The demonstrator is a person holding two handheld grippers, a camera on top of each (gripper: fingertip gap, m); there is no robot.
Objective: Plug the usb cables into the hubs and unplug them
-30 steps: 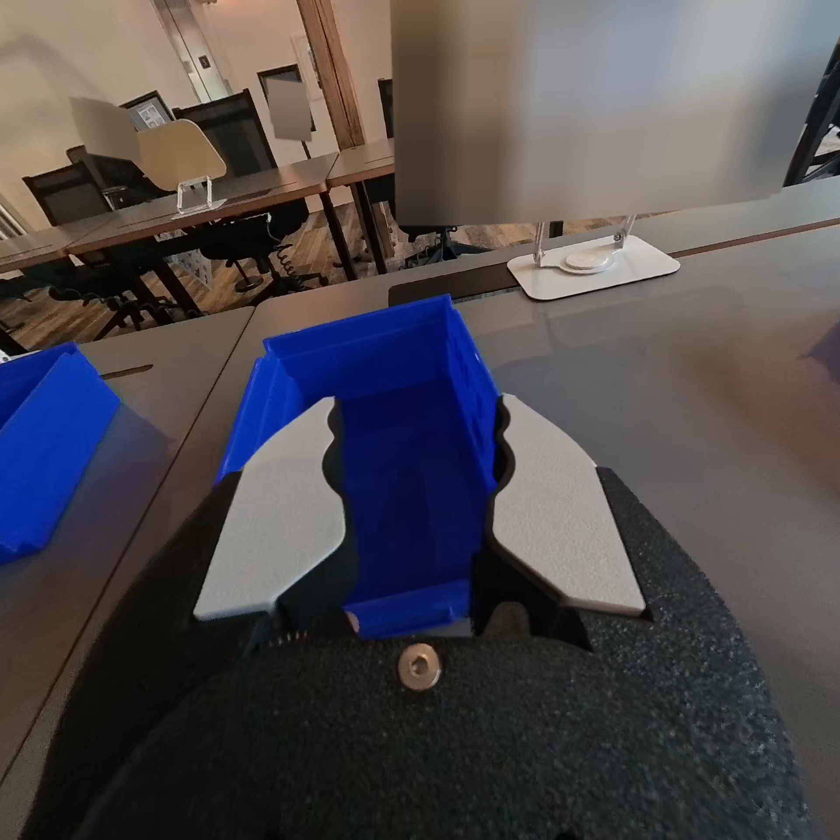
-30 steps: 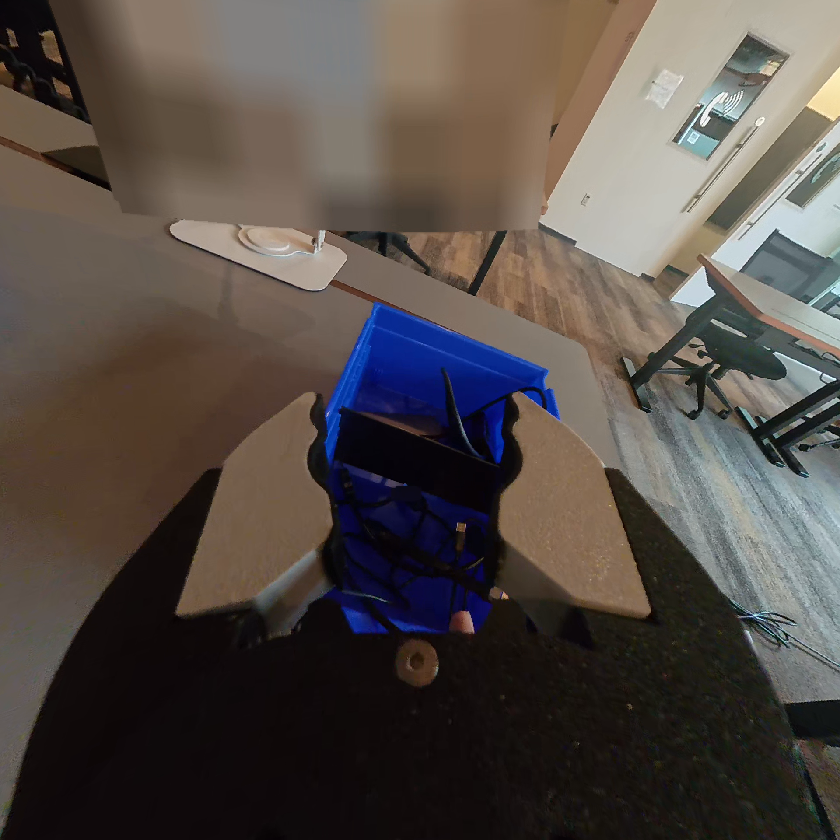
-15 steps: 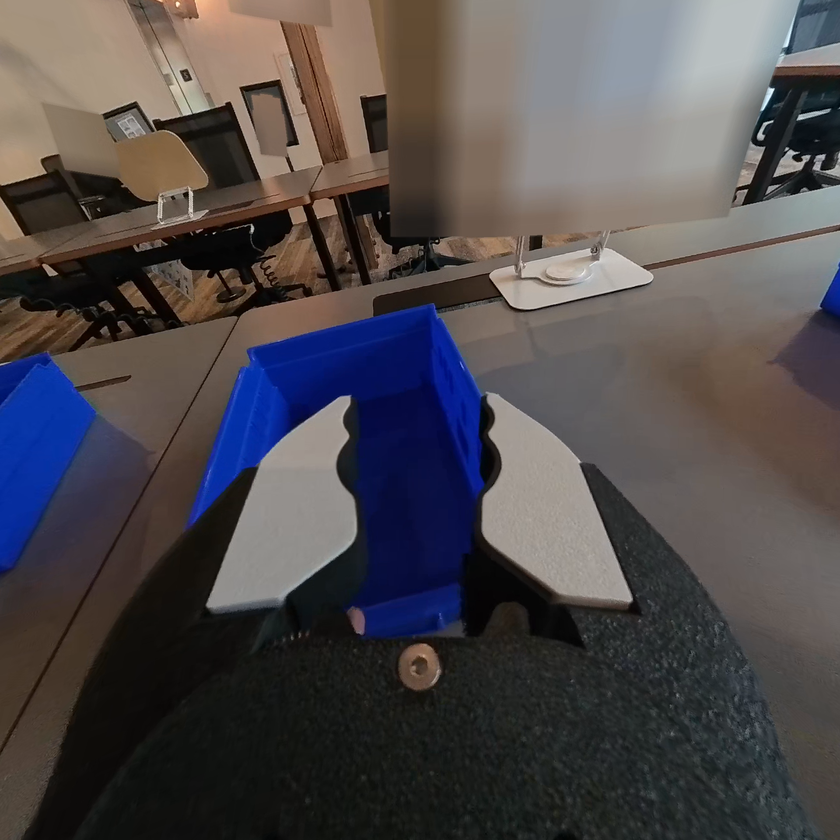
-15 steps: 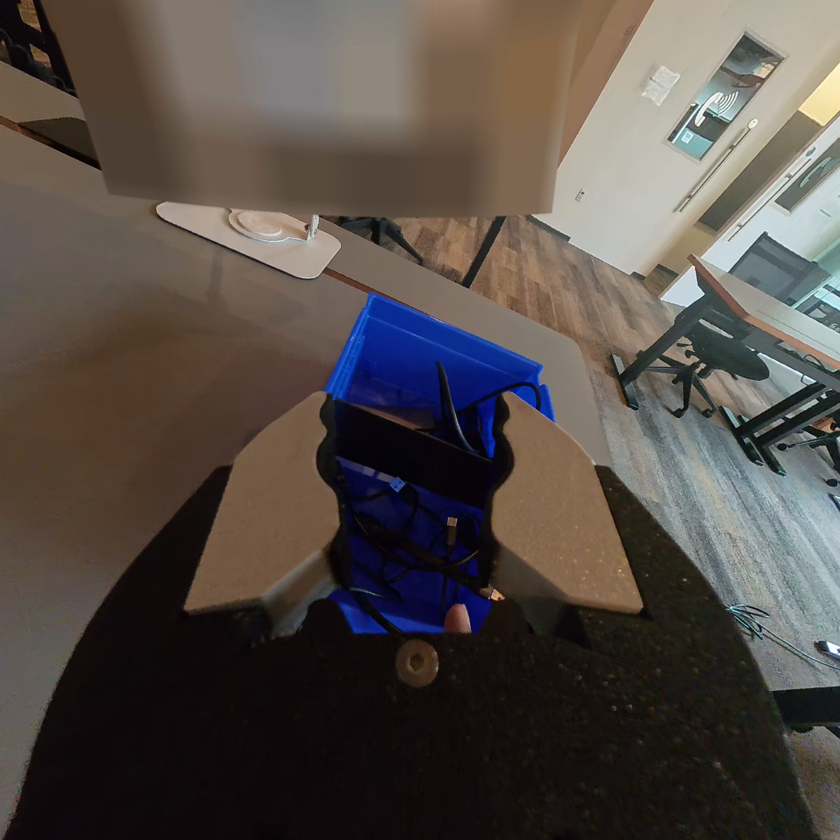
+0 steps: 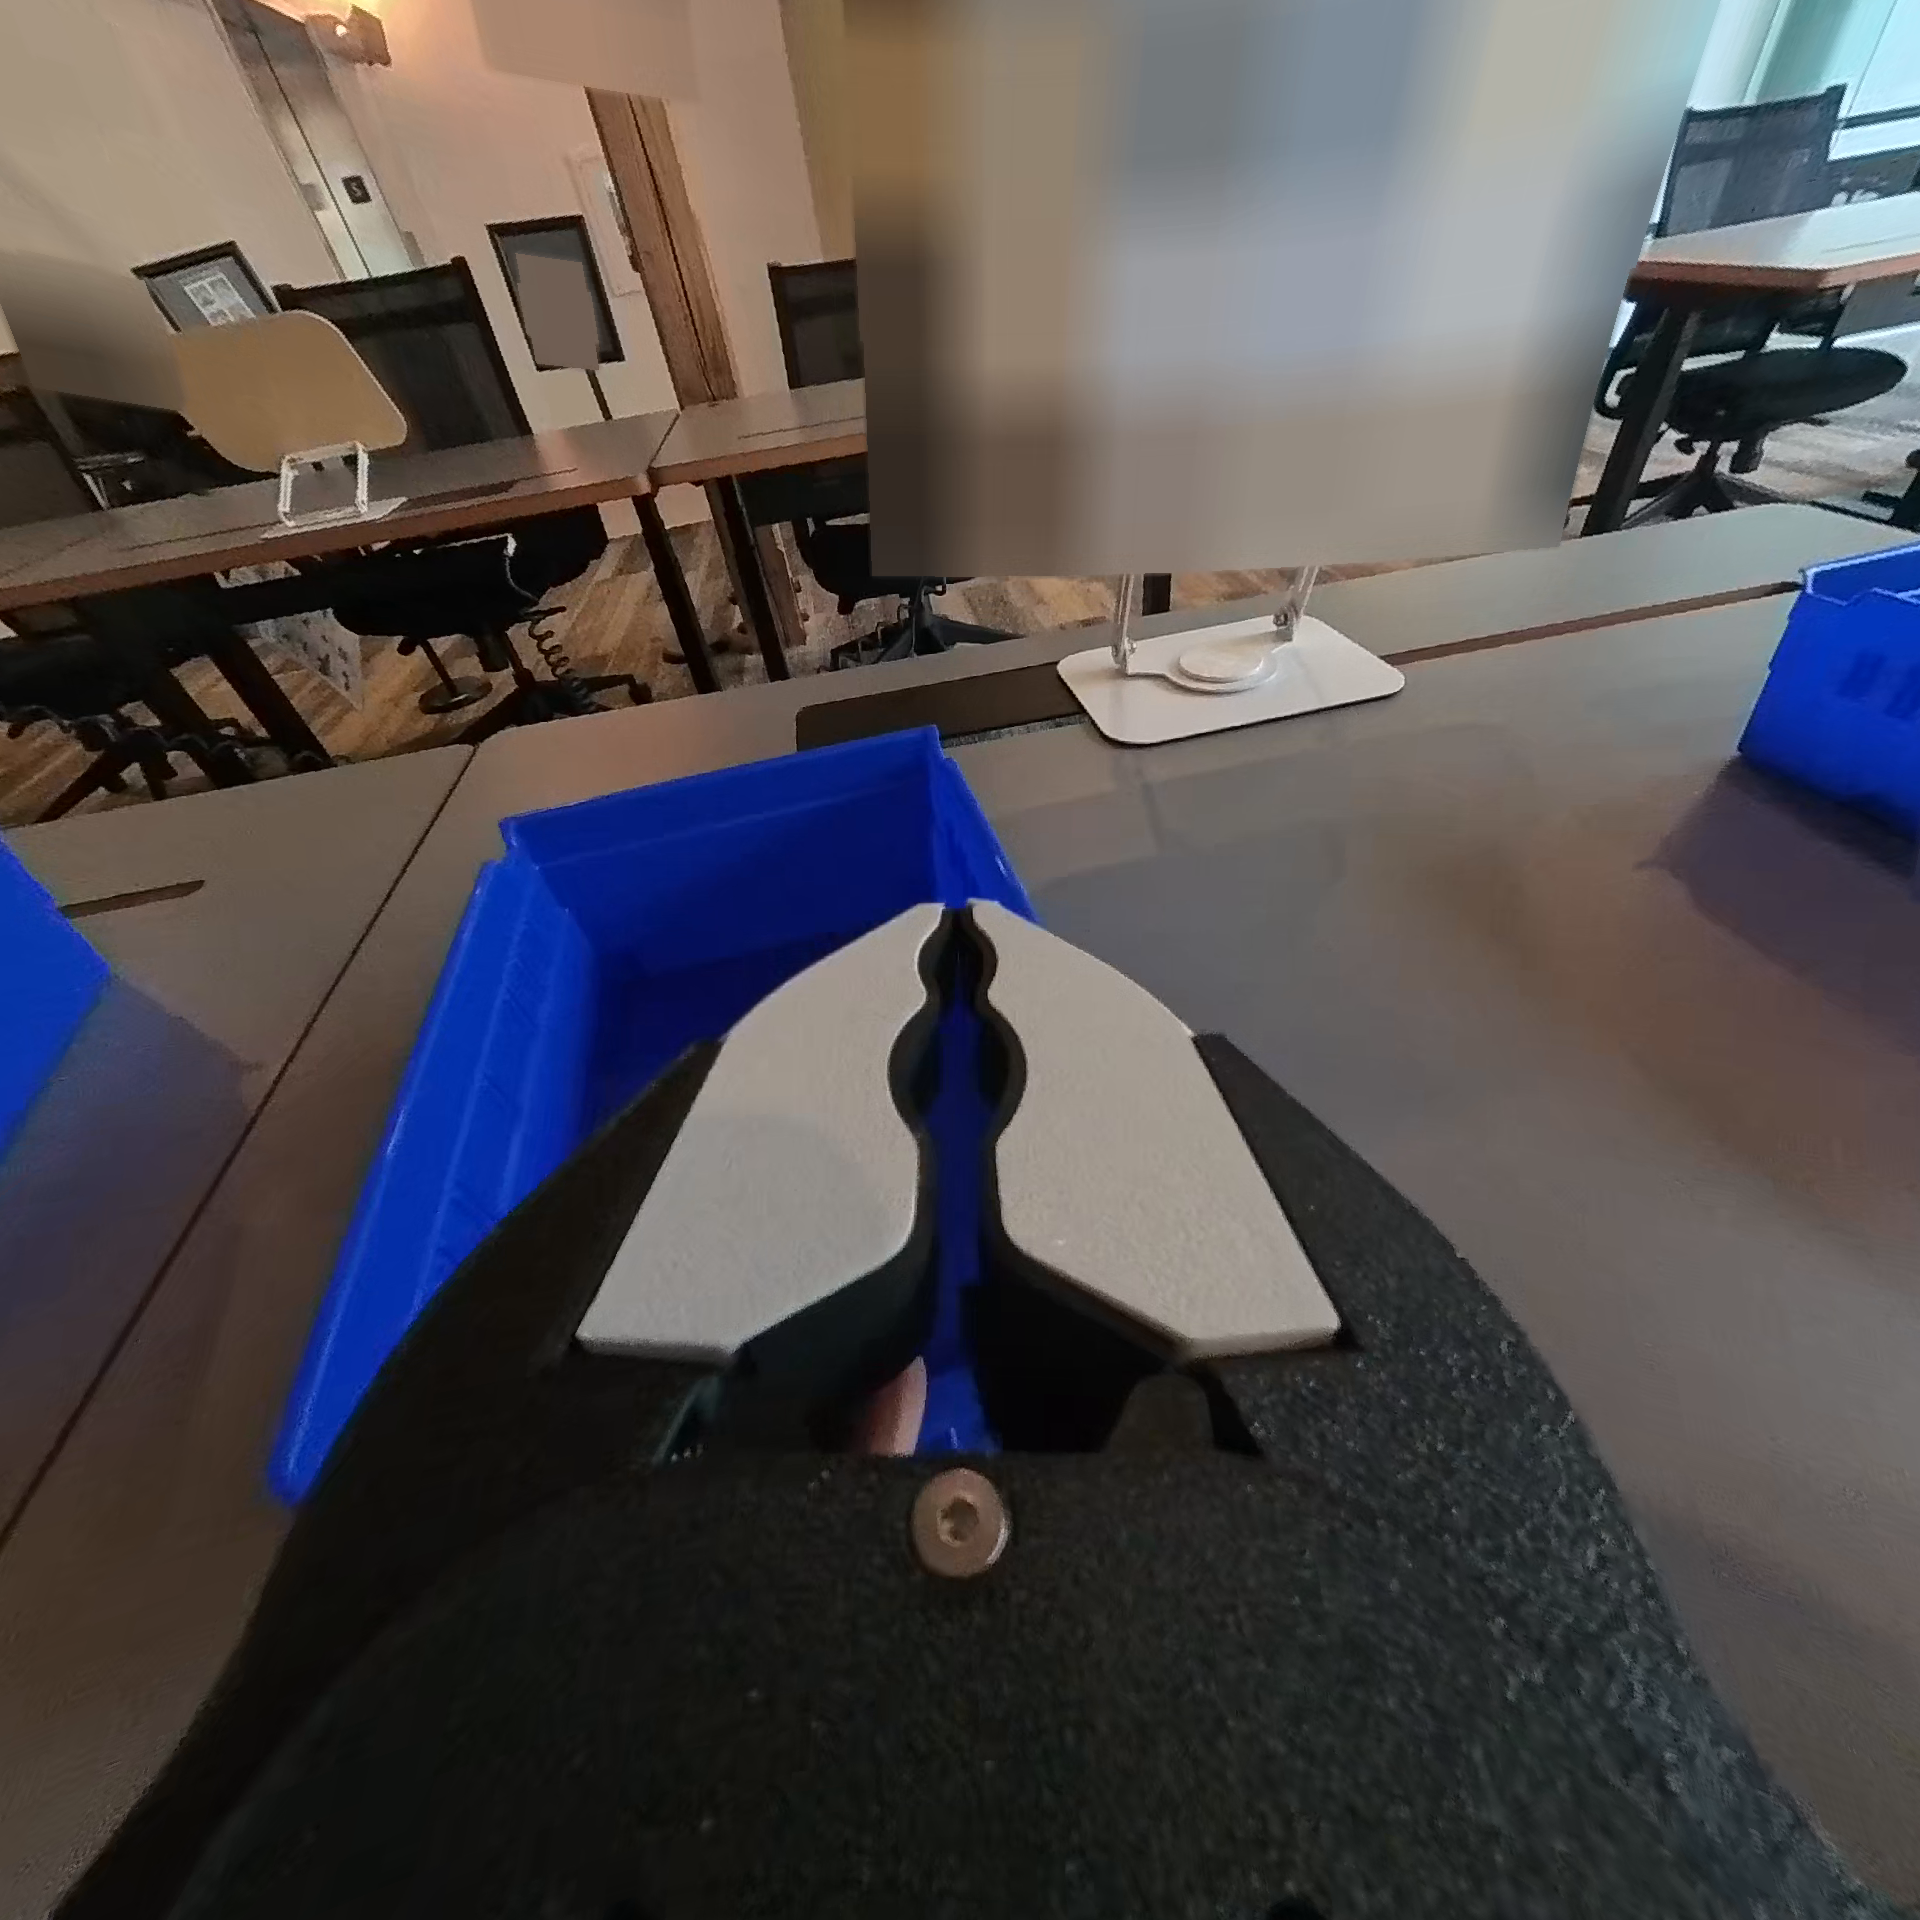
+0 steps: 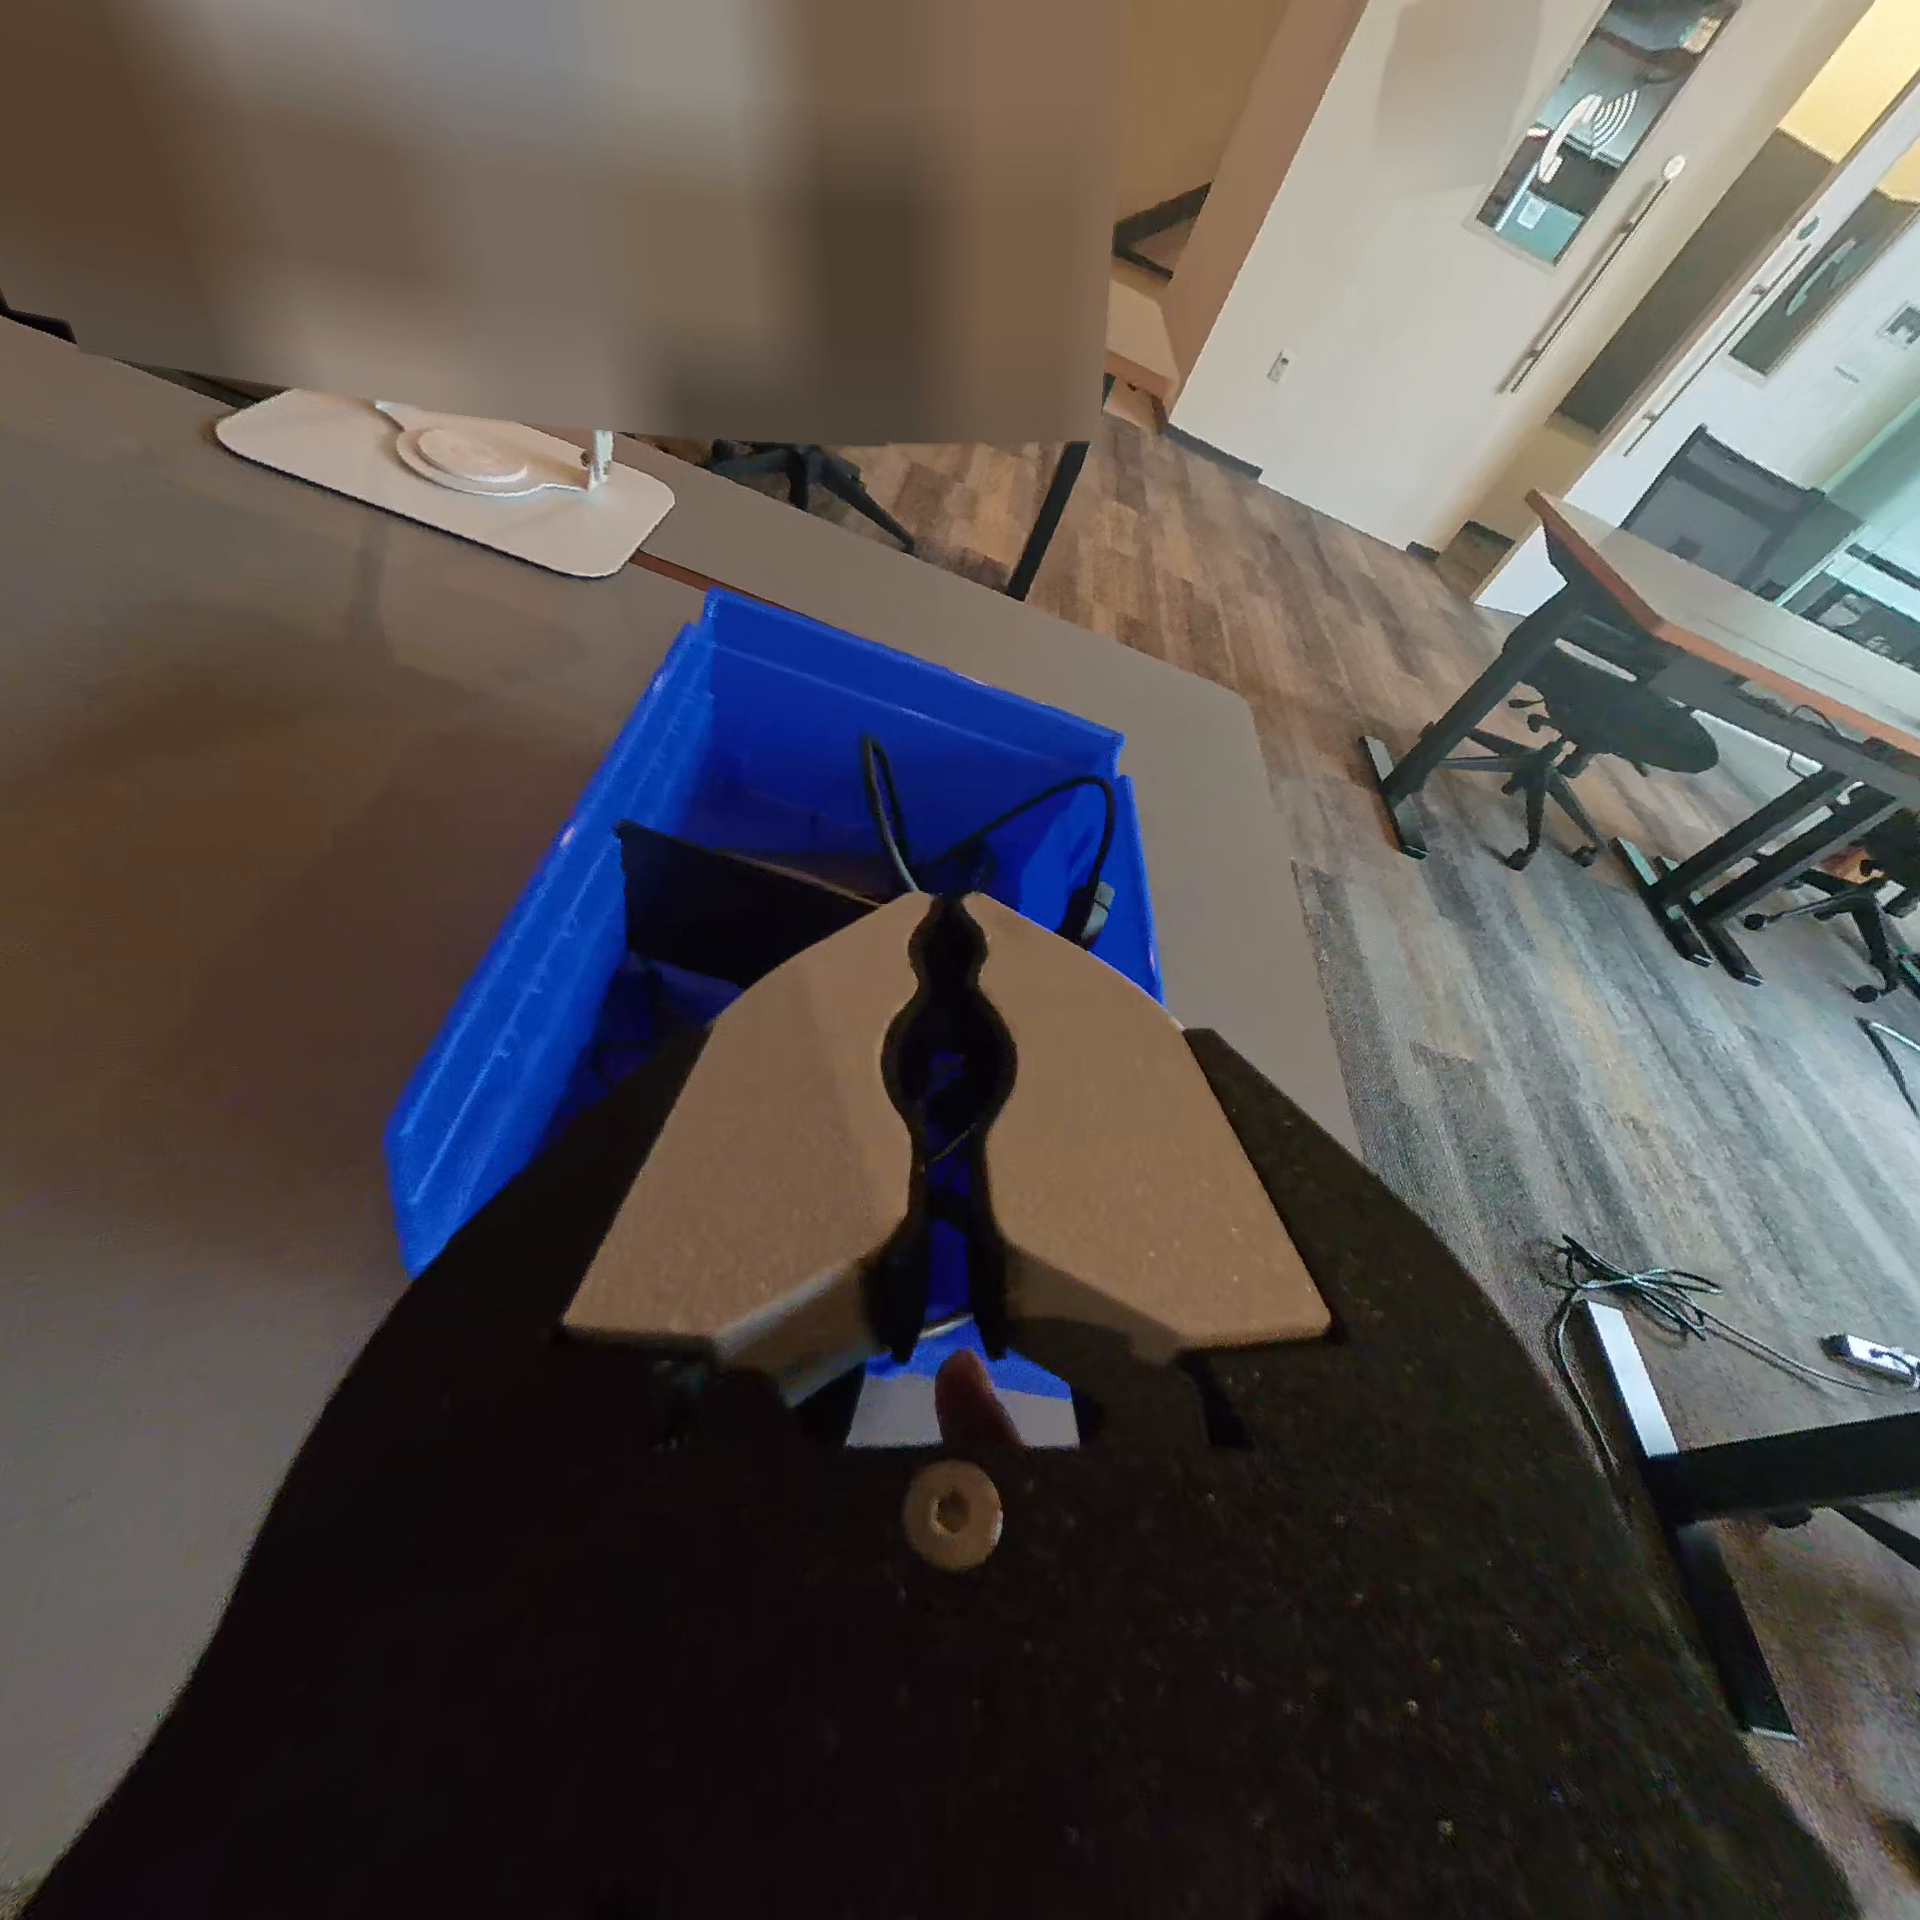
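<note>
Left wrist view close above a blue bin (image 5: 540,1039), right wrist view above another (image 6: 499,1049), both sharing the white stand base (image 5: 1226,691).
</note>
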